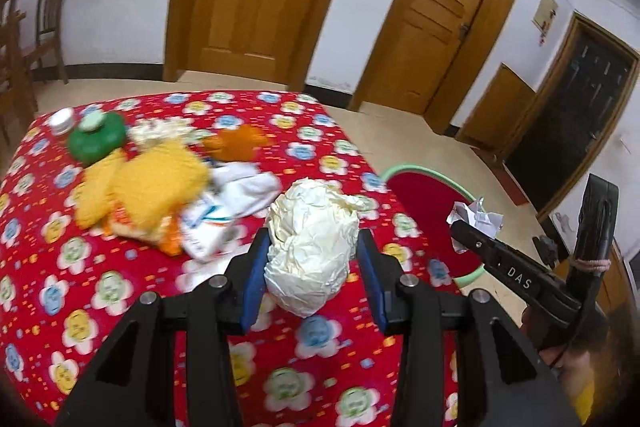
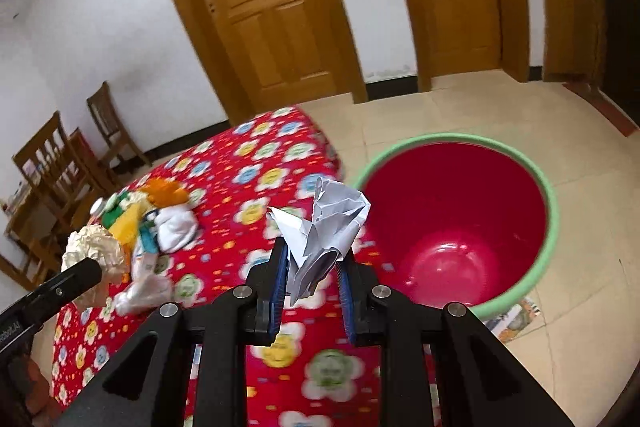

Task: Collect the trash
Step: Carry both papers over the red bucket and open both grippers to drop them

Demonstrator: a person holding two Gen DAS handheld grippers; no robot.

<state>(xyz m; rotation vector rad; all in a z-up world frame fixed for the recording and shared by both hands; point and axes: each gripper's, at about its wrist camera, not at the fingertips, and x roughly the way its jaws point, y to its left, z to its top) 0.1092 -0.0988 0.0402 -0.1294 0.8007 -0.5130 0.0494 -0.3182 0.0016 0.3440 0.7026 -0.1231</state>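
Left hand-held gripper (image 1: 314,251) clamps a crumpled cream paper ball (image 1: 312,247). Right hand-held gripper (image 2: 310,263) pinches creased white paper (image 2: 332,227) near the smooth red round bin (image 2: 460,227), green-rimmed.

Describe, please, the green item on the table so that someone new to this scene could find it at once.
Start from the table under the red flowered cloth and look to its far left corner, where a heap of things lies. The green container sits at the back of that heap, beside a small silver-white jar. It alone is dark green, round, with a pale cap on top.
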